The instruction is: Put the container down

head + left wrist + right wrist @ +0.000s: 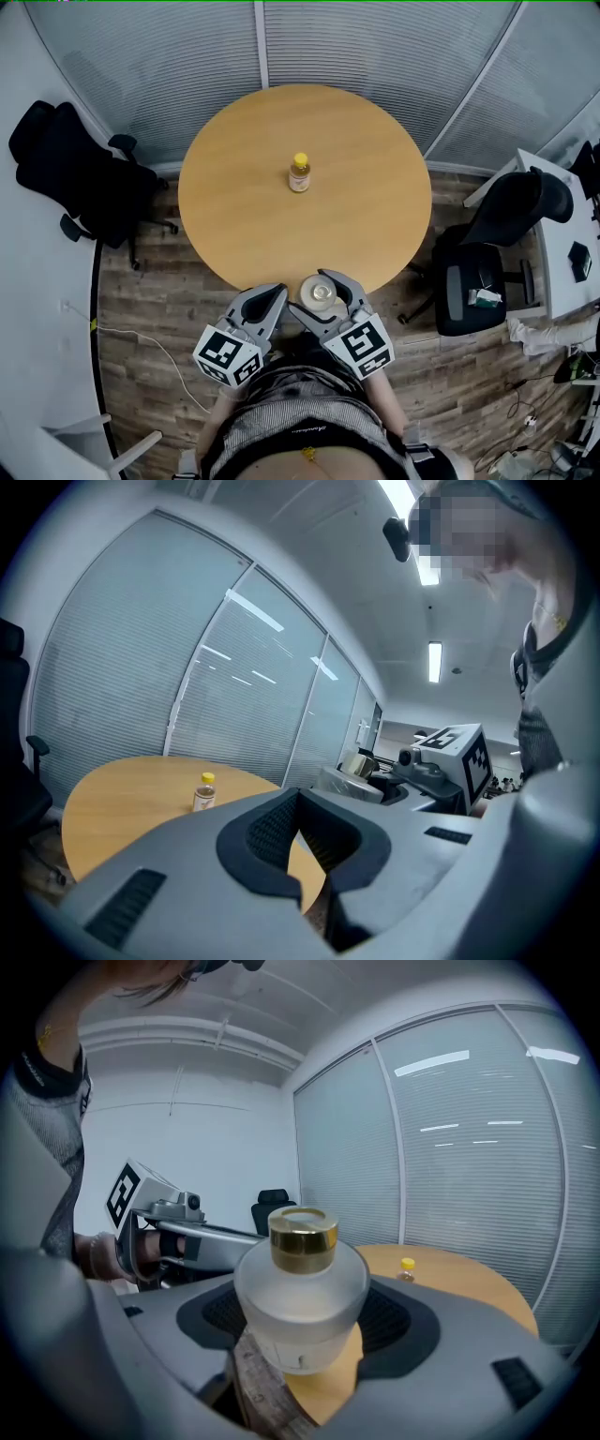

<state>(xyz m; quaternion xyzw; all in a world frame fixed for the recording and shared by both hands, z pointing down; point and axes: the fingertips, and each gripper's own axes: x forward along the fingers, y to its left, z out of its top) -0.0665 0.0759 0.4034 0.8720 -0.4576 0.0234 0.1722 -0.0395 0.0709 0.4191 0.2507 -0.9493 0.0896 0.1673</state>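
Observation:
A frosted glass container point(320, 292) with a gold cap point(302, 1237) sits between the jaws of my right gripper point(324, 300), which is shut on its round body point(300, 1302). It hangs upright just above the near edge of the round wooden table point(366, 178). My left gripper point(270, 302) is beside it to the left, off the table's edge, with its jaws shut on nothing point(302, 864). A small bottle with a yellow cap point(299, 174) stands near the table's middle; the same small bottle point(203, 793) shows in the left gripper view and again point(406, 1268) in the right gripper view.
A black office chair point(80, 173) stands left of the table and another point(492, 258) to its right, beside a white desk point(561, 253). Blinds-covered glass walls point(375, 47) curve behind. A white cable point(155, 343) lies on the wood floor.

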